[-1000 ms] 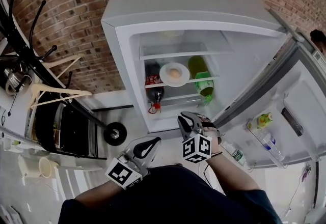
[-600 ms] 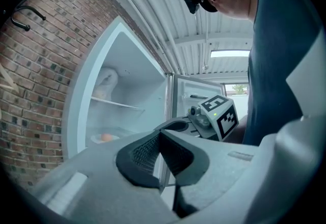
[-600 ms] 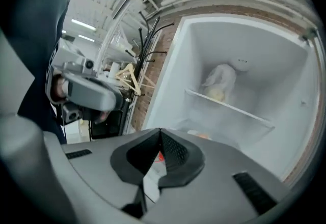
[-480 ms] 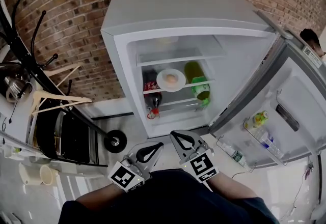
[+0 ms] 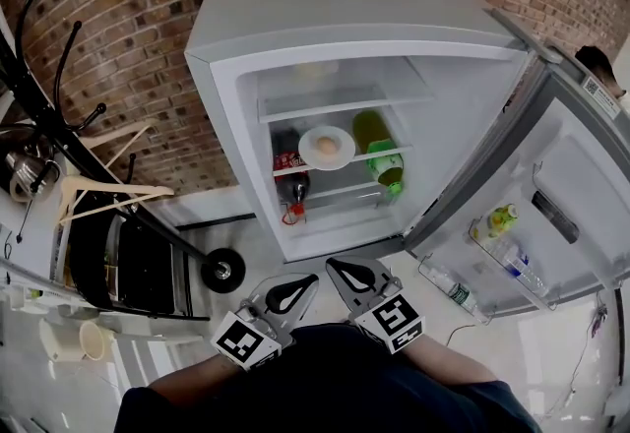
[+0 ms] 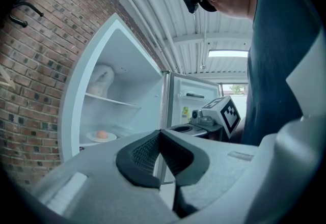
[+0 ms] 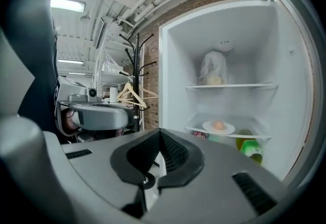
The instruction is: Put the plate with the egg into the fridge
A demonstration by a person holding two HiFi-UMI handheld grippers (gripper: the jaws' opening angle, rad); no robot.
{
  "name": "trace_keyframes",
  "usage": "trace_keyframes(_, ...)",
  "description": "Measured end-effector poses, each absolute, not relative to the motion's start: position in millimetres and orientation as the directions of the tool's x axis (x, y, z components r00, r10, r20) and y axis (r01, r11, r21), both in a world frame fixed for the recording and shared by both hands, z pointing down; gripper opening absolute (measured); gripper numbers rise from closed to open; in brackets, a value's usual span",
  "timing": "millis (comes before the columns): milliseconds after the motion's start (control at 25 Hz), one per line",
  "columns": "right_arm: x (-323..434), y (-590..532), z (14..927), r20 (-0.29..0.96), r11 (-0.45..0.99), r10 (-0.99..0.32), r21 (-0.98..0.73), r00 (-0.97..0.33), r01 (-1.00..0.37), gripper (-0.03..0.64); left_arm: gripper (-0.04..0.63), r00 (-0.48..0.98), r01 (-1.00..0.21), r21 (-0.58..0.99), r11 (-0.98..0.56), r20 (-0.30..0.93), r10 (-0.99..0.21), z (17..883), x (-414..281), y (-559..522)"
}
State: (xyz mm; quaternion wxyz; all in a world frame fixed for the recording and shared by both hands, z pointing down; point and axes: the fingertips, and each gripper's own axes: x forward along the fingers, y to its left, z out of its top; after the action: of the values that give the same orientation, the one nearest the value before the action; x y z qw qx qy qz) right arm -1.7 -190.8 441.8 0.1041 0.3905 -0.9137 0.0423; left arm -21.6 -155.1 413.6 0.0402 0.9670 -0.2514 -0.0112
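A white plate point(image 5: 327, 147) with a brown egg point(image 5: 325, 143) rests on the middle shelf of the open fridge point(image 5: 295, 18). The plate point(image 7: 218, 127) also shows in the right gripper view, and the plate point(image 6: 101, 136) in the left gripper view. Both grippers hang low near the person's body, well short of the fridge. My left gripper point(image 5: 293, 292) is shut with nothing between its jaws. My right gripper point(image 5: 351, 276) is shut and empty too, side by side with the left one.
A dark cola bottle point(image 5: 286, 167) stands left of the plate, green bottles point(image 5: 382, 154) to its right. The fridge door point(image 5: 551, 195) swings wide to the right with bottles in its racks. A black coat rack point(image 5: 59, 57), hangers and a cart point(image 5: 128, 249) stand left.
My right gripper has pulled back from the fridge toward the body and its jaws have shut. The view has shifted slightly; the plate stays on the shelf.
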Motion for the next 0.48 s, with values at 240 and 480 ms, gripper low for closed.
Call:
trace_keyframes(240,1.1,-192.0,441.3,0.225,0.686,-0.709,-0.003,-0.668,-0.728,0.009,-0.003,0.877,-0.479,0.083,-0.874,-0.002,-0.48,412.7,-20.1,-154.3)
trace_keyframes(480,-1.3,-193.6,442.3,0.232,0.691,-0.705,0.008,-0.671,-0.723,0.009,-0.005,0.877,-0.478,0.089,-0.874,0.001,-0.48,415.2,-21.3,-155.8)
